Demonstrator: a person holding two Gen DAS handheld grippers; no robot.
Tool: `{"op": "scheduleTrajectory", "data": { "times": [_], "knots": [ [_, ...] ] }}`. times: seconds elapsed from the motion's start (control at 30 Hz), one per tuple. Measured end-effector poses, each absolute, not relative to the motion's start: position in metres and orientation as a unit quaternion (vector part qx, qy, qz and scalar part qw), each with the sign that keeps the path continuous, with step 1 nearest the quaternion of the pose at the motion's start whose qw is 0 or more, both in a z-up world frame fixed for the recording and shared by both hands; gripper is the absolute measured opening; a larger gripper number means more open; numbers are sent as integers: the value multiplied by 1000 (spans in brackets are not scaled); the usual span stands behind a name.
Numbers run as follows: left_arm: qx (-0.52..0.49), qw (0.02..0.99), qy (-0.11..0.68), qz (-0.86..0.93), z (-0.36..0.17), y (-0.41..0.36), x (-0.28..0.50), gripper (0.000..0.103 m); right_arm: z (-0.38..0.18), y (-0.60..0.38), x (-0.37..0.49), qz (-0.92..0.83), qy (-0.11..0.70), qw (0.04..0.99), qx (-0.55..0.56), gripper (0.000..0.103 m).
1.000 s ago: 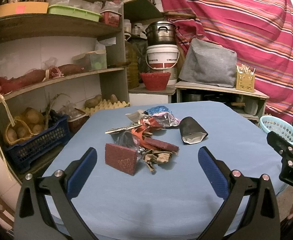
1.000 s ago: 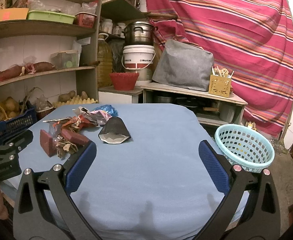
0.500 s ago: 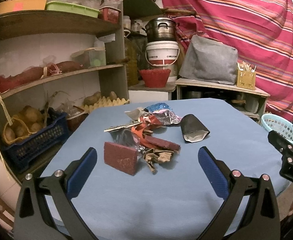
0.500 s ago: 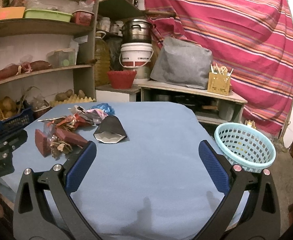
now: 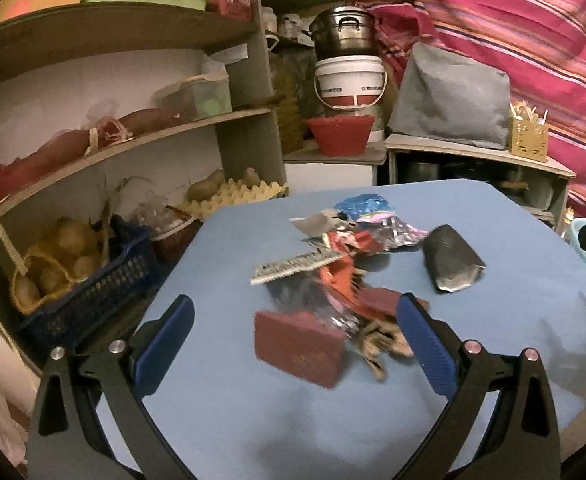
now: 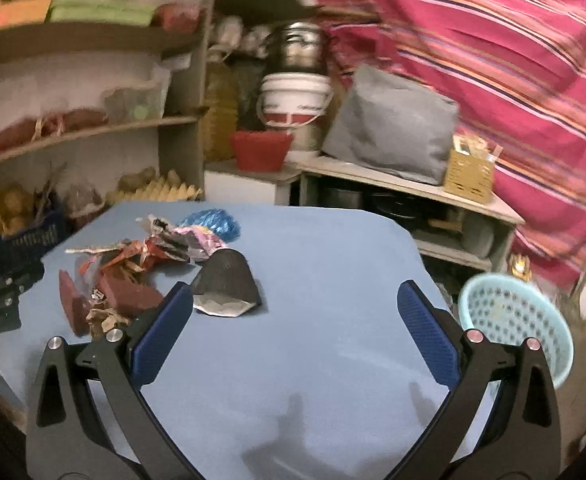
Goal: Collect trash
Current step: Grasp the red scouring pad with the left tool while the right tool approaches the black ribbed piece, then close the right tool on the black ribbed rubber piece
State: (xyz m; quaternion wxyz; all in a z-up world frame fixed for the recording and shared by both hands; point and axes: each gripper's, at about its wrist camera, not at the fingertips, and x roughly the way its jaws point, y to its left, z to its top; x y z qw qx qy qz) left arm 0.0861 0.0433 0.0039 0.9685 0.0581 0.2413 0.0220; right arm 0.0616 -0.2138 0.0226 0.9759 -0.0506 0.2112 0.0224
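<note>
A heap of trash (image 5: pixel 333 276) lies on the blue table (image 5: pixel 513 304): wrappers, torn paper, a dark red box (image 5: pixel 299 346) at its near end and a blue foil wrapper (image 5: pixel 363 204) at the far end. A dark flattened carton (image 5: pixel 451 258) lies apart to the right. My left gripper (image 5: pixel 293 344) is open, its fingers straddling the red box from above and in front. The right wrist view shows the same trash heap (image 6: pixel 133 268) at the left and the carton (image 6: pixel 227 284) just beyond my open, empty right gripper (image 6: pixel 293 334). A light blue basket (image 6: pixel 517 324) stands off the table's right side.
Shelves with potatoes in a dark blue crate (image 5: pixel 81 280), an egg tray (image 5: pixel 233 194) and tubs run along the left. Behind the table are a red bowl (image 5: pixel 341 134), a white bucket (image 5: pixel 349 84) and a grey bag (image 5: pixel 449 100). A striped cloth (image 6: pixel 513 60) hangs at the right.
Both grippers have moved forward over the table and tilted down; the trash heap now looms larger under the left gripper, and the right gripper has drawn close to the carton. Both stay open.
</note>
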Motion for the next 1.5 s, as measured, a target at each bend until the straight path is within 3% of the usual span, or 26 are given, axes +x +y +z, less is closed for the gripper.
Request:
{"op": "scheduleTrajectory", "data": {
  "times": [0.5, 0.77, 0.97, 1.1, 1.5],
  "knots": [
    [4, 934, 355, -43, -68, 84, 134, 99, -8, -197, 157, 35, 287, 957, -19, 99],
    [55, 930, 359, -61, -71, 72, 147, 99, -16, -199, 173, 30, 292, 956, -20, 99],
    [33, 911, 402, -87, -79, 80, 172, 97, -12, -201, 176, 27, 288, 957, -9, 99],
    [11, 909, 405, -96, -77, 86, 168, 84, -11, -196, 176, 31, 286, 958, -21, 99],
    [23, 924, 379, -48, -38, 102, 144, 84, -30, -163, 205, 48, 327, 943, -39, 99]
  ]
}}
